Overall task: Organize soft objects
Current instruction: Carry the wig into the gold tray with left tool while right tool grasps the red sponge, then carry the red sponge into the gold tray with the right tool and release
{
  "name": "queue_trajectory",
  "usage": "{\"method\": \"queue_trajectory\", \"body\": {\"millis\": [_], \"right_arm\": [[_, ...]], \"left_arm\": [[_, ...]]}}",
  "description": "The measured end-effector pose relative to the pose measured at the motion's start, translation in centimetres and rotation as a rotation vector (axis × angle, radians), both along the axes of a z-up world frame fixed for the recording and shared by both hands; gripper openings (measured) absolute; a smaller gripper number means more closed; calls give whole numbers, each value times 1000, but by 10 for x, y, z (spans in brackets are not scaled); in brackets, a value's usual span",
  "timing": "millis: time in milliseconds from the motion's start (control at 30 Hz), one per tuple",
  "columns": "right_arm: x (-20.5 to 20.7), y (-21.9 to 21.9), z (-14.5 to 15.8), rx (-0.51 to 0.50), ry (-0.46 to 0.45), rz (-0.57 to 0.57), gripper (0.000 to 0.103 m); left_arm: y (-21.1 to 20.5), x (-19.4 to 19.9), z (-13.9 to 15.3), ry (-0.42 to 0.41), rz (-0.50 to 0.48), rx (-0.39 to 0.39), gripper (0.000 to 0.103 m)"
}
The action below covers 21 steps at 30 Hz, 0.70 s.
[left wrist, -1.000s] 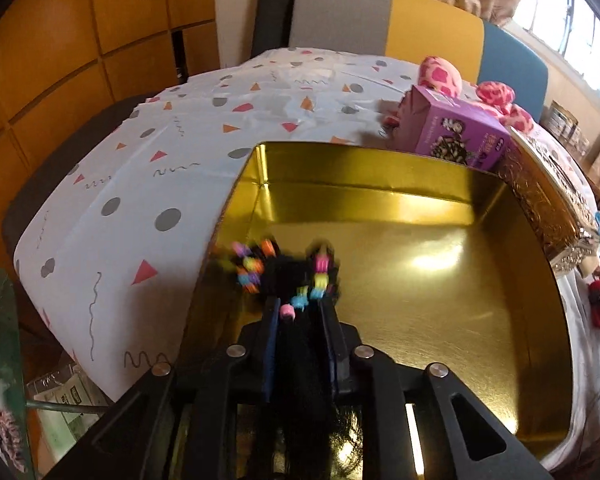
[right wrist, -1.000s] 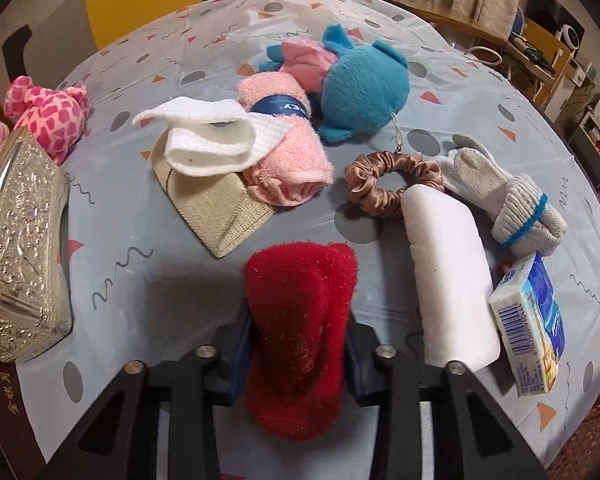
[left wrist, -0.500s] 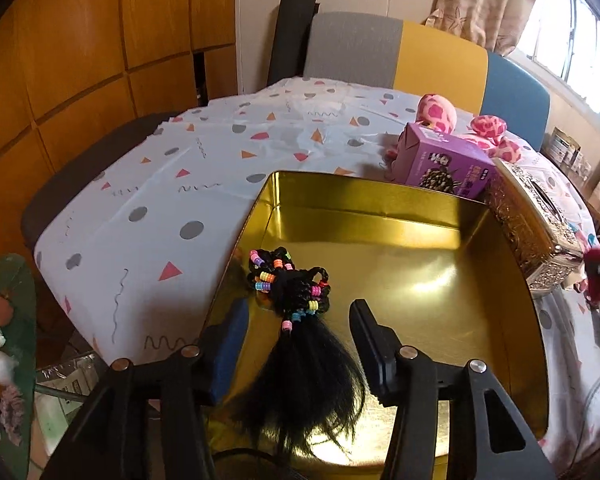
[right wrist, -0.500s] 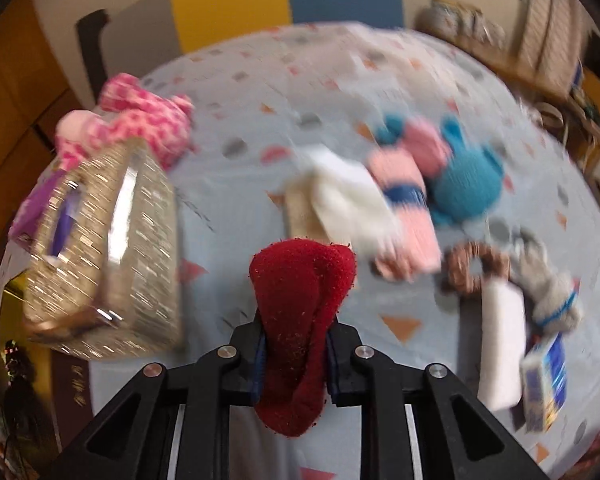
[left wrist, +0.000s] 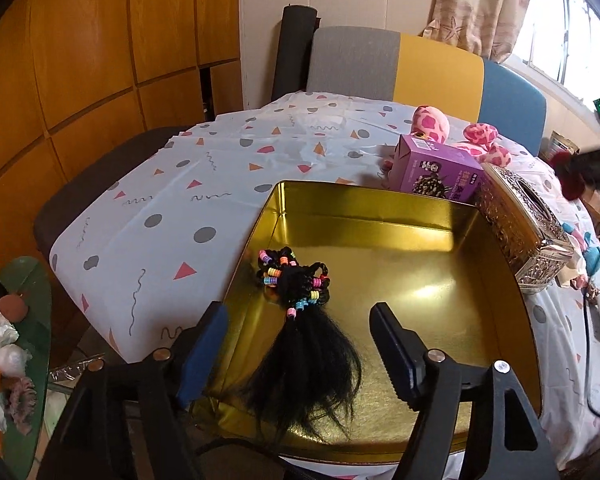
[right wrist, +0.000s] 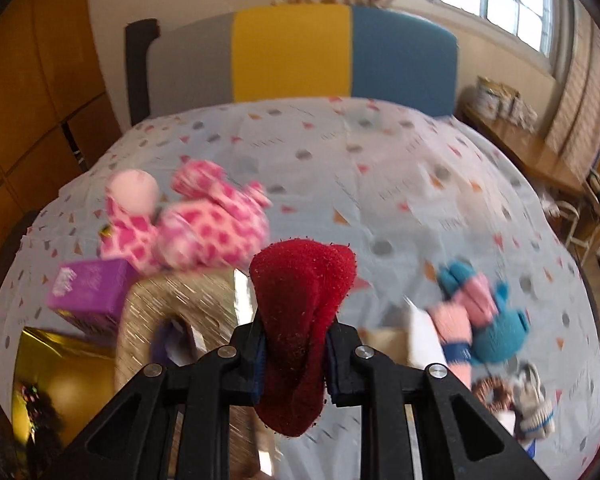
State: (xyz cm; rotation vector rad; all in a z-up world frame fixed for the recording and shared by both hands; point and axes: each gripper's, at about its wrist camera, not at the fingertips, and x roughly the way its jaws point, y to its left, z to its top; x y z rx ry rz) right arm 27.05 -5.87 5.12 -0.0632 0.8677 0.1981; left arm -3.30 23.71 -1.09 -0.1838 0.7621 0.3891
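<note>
Left gripper (left wrist: 298,344): my jaws are spreading apart, wide now, pads pressing on nothing; the hairpiece lies between them without touching either pad.
Black hairpiece (left wrist: 300,336): it lies inside the gold tin, near the wall at 9 o'clock; the knot with its coloured beads points to 12 o'clock and the loose black hair fans toward 6 o'clock, reaching the near rim.
Gold tin (left wrist: 420,216): open, shiny, standing on the patterned tablecloth (left wrist: 172,184); apart from the hairpiece its floor is bare.
Right gripper (right wrist: 296,344): my jaws are squeezed narrow around the red fuzzy cloth (right wrist: 300,312), which bulges out above the pads toward 12 o'clock and hangs below them toward 6 o'clock; I carry it clear of the table.
Purple box (left wrist: 436,168): just beyond the tin's far wall, at 1 o'clock in the left view.
Silver embossed box (left wrist: 520,236): along the tin's wall at 3 o'clock.
Pink spotted plush (right wrist: 188,224): behind the purple box, at 10 o'clock in the right view.
Blue and pink plush (right wrist: 488,320): at 4 o'clock in the right view, blurred, with a brown scrunchie (right wrist: 490,394) nearer 5 o'clock.
</note>
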Motion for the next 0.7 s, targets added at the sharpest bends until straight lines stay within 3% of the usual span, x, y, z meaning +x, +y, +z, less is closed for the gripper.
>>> {"method": "queue_trajectory", "body": {"millis": [367, 700], "right_arm": [[-24, 122, 31, 21, -78, 287, 21], [-105, 182, 2, 25, -40, 588, 21]], "left_arm": [[7, -10, -3, 14, 22, -2, 75], [16, -20, -1, -1, 65, 0, 78]]}}
